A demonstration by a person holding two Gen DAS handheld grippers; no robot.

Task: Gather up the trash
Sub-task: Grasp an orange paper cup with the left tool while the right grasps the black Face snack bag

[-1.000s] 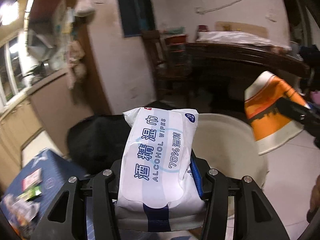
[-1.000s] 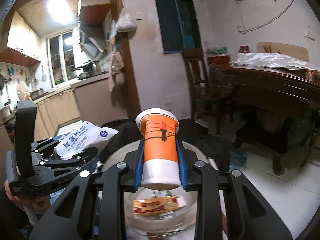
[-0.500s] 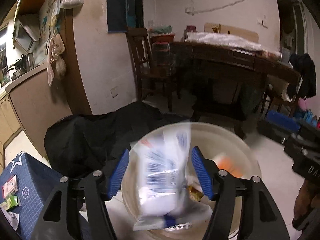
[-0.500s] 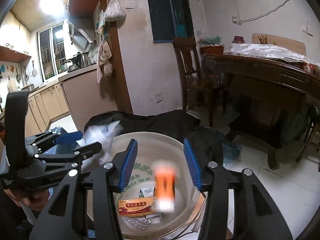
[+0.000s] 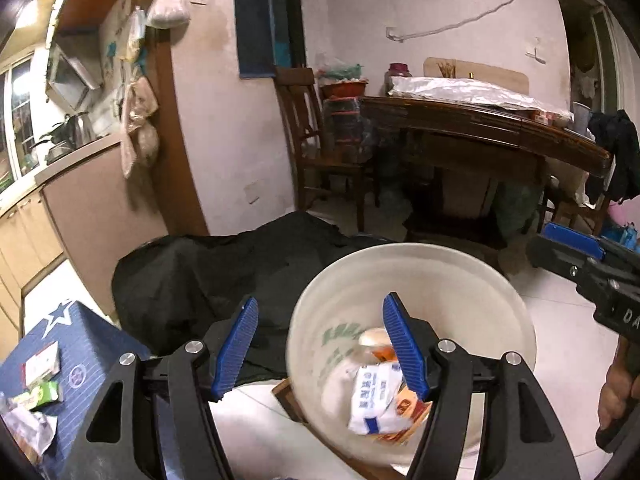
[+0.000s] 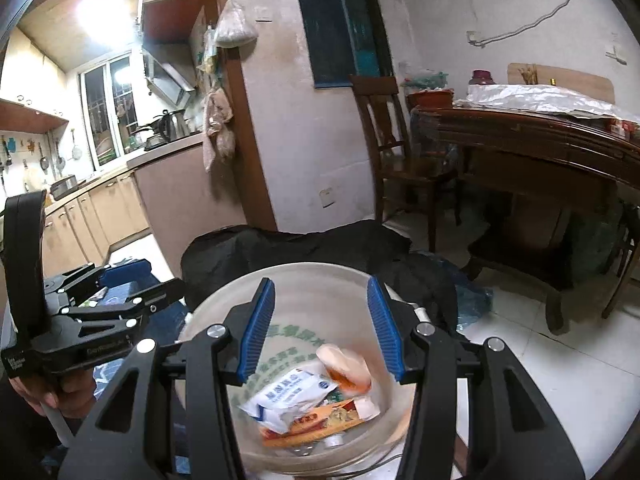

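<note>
- White bucket (image 6: 224, 300) below both my grippers holds the wipes pack (image 6: 286, 398) and orange cup (image 6: 346, 368).
- My left gripper (image 5: 320, 344) has just been opening; nothing sits between its fingers.
- My right gripper (image 6: 320, 328) likewise, spread and empty above the bucket.

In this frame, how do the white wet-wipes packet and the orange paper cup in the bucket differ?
The flat white wet-wipes packet with blue print is soft and crumpled; the orange paper cup is a rigid round shape. The packet lies spread over the other wrappers, while the cup is tipped on its side, its pale end toward the camera. The packet sits left of the cup. Both rest inside the white plastic bucket, held by neither gripper.
</note>
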